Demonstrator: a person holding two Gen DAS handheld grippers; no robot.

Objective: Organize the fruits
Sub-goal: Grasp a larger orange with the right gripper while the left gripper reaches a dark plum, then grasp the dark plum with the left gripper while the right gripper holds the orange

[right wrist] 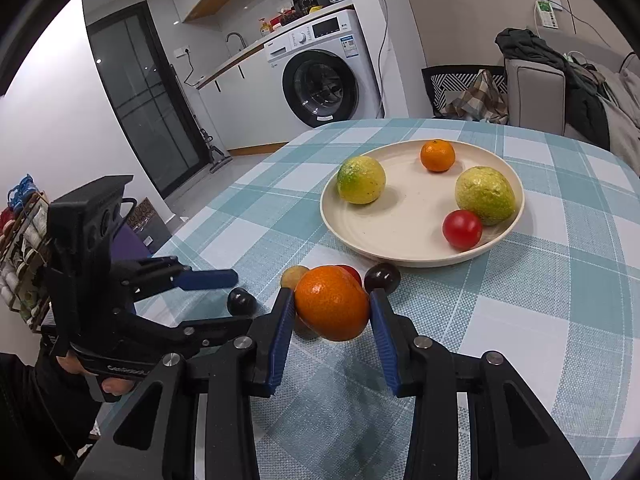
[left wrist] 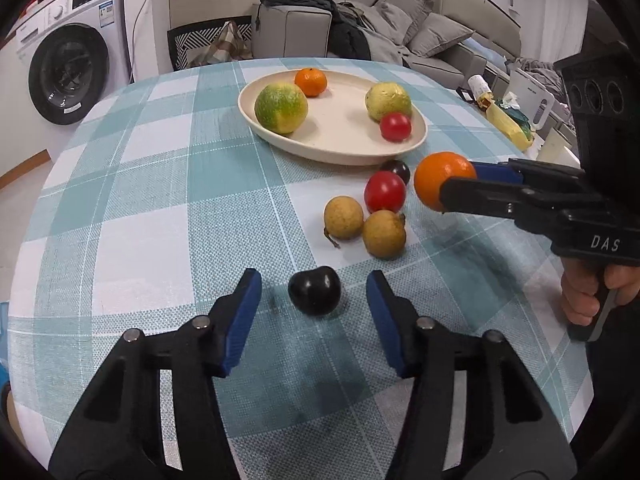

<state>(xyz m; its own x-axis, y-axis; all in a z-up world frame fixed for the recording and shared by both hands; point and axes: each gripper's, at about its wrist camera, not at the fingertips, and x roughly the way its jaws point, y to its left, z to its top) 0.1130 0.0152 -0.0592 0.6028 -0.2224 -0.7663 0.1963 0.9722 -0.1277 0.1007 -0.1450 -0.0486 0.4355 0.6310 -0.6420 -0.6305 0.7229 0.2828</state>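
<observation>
A cream plate (left wrist: 340, 140) (right wrist: 400, 240) on the checked tablecloth holds a green-yellow citrus (left wrist: 281, 108), a small orange (left wrist: 311, 82), a yellow-green fruit (left wrist: 388, 101) and a red tomato (left wrist: 395, 127). My right gripper (right wrist: 332, 308) (left wrist: 448, 190) is shut on an orange (right wrist: 332, 308) (left wrist: 440, 180), held above the cloth near the plate's front. My left gripper (left wrist: 314, 292) (right wrist: 224, 300) is open, its fingers either side of a dark plum (left wrist: 315, 291) (right wrist: 241, 301) on the cloth. Loose fruits lie between: a red tomato (left wrist: 385, 191), another dark plum (left wrist: 396, 170) (right wrist: 382, 277) and two brown longans (left wrist: 343, 217) (left wrist: 384, 234).
The round table's edge (left wrist: 48, 184) curves off at left and near side. Beyond it stand a washing machine (left wrist: 68, 52), a chair with a patterned cloth (left wrist: 212, 44) and a grey sofa with clothes (left wrist: 360, 24). Yellow packets and clutter (left wrist: 508, 116) lie off the right edge.
</observation>
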